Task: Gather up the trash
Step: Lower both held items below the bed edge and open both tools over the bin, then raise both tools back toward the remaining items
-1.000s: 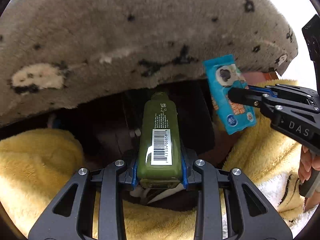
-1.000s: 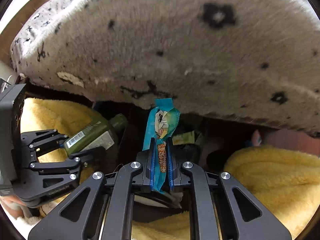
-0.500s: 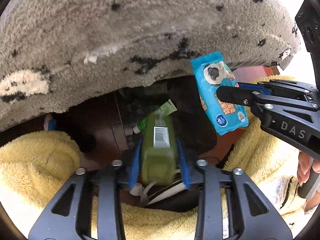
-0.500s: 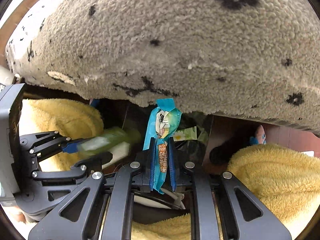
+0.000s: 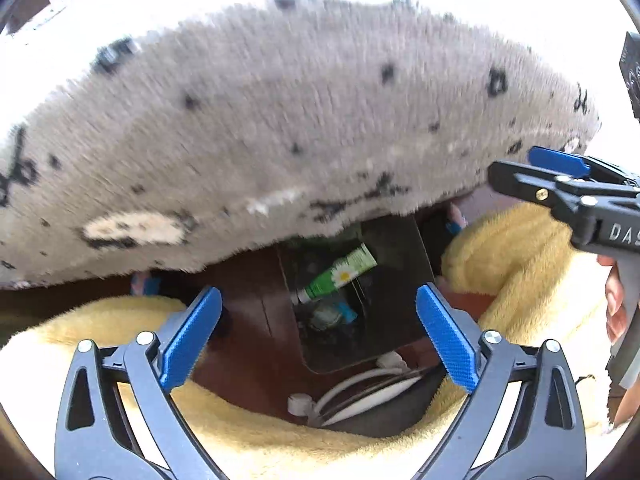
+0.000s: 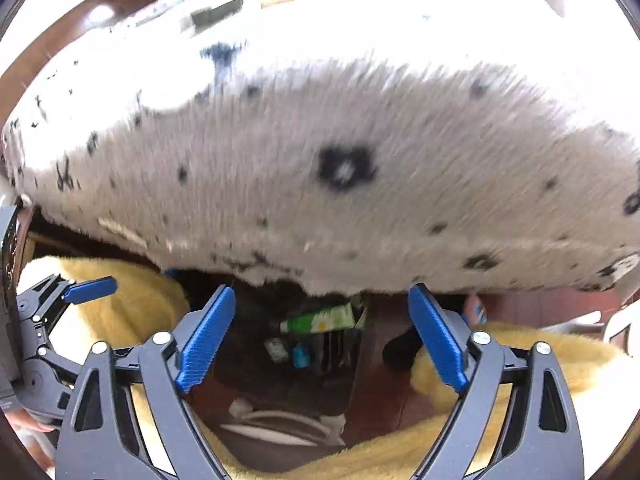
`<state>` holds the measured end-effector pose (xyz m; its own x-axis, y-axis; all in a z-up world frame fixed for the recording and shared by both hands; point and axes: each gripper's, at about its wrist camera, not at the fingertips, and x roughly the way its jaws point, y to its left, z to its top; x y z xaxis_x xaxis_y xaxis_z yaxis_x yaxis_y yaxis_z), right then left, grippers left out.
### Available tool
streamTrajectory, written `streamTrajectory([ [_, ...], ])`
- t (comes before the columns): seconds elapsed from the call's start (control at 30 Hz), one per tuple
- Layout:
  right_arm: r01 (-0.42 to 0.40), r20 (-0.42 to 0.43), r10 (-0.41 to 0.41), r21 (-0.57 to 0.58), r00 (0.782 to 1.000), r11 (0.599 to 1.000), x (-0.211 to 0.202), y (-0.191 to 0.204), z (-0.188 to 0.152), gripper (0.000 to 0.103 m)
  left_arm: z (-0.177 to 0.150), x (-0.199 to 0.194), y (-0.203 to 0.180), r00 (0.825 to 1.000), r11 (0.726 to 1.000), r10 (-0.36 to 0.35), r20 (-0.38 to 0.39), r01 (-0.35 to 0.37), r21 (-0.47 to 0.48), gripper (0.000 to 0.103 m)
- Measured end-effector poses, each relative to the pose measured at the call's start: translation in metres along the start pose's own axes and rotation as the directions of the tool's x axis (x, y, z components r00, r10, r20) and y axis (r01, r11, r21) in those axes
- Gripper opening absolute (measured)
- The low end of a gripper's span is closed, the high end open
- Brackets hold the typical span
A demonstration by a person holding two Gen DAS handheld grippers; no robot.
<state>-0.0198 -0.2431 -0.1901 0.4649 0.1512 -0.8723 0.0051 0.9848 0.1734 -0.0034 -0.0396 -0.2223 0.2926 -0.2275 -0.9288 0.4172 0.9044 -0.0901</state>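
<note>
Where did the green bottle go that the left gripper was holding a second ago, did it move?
Yes. It has left the left gripper, whose jaws are opening with nothing between them. It probably dropped into the dark bin below the grey spotted cushion; the bottle itself cannot be picked out there.

1. A thick grey fleece blanket (image 5: 280, 140) with black flower and dot marks fills the upper half of both views, draped over a raised edge.
2. Its top is washed out by strong daylight from above.
3. Below it, a fluffy yellow blanket (image 5: 516, 264) lies bunched on both sides of a dark gap.
4. Reddish-brown wooden floor (image 5: 248, 320) shows in that gap.
5. White cables (image 5: 360, 388) lie coiled in a dark pouch low in the gap.
6. Dark brown wood (image 6: 80, 24) borders the upper left of the right wrist view.
</note>
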Motion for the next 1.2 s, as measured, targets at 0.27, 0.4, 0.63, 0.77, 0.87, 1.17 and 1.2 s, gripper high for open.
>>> streamTrajectory([
  [0.27, 0.032, 0.156, -0.033, 0.011, 0.987, 0.999, -0.048, -0.019, 0.030, 0.094, 0.019, -0.051, 0.019, 0.985, 0.998, 0.057, 0.163, -0.054, -0.023, 0.095],
  [0.4, 0.045, 0.203, -0.045, 0.009, 0.978, 0.999, -0.061, -0.022, 0.046, 0.094, 0.037, -0.068, 0.023, 0.971, 0.996, 0.090, 0.221, -0.085, -0.032, 0.095],
  [0.63, 0.059, 0.259, -0.057, 0.000, 0.964, 0.998, -0.067, -0.021, 0.077, 0.094, 0.068, -0.075, 0.034, 0.947, 0.991, 0.132, 0.293, -0.124, -0.045, 0.095],
  [0.77, 0.056, 0.276, -0.055, 0.003, 0.960, 0.998, -0.062, -0.020, 0.099, 0.094, 0.088, -0.079, 0.053, 0.937, 0.989, 0.147, 0.318, -0.133, -0.066, 0.095],
  [0.87, 0.059, 0.283, -0.058, 0.003, 0.958, 0.998, -0.055, -0.018, 0.114, 0.094, 0.106, -0.075, 0.064, 0.933, 0.987, 0.159, 0.323, -0.141, -0.079, 0.095],
  [1.17, 0.051, 0.289, -0.048, -0.004, 0.956, 0.999, -0.016, -0.008, 0.170, 0.089, 0.158, -0.047, 0.082, 0.938, 0.989, 0.145, 0.315, -0.126, -0.081, 0.095],
  [1.2, 0.046, 0.283, -0.042, -0.008, 0.958, 0.999, -0.009, -0.005, 0.176, 0.081, 0.164, -0.044, 0.083, 0.939, 0.989, 0.141, 0.314, -0.123, -0.079, 0.095],
])
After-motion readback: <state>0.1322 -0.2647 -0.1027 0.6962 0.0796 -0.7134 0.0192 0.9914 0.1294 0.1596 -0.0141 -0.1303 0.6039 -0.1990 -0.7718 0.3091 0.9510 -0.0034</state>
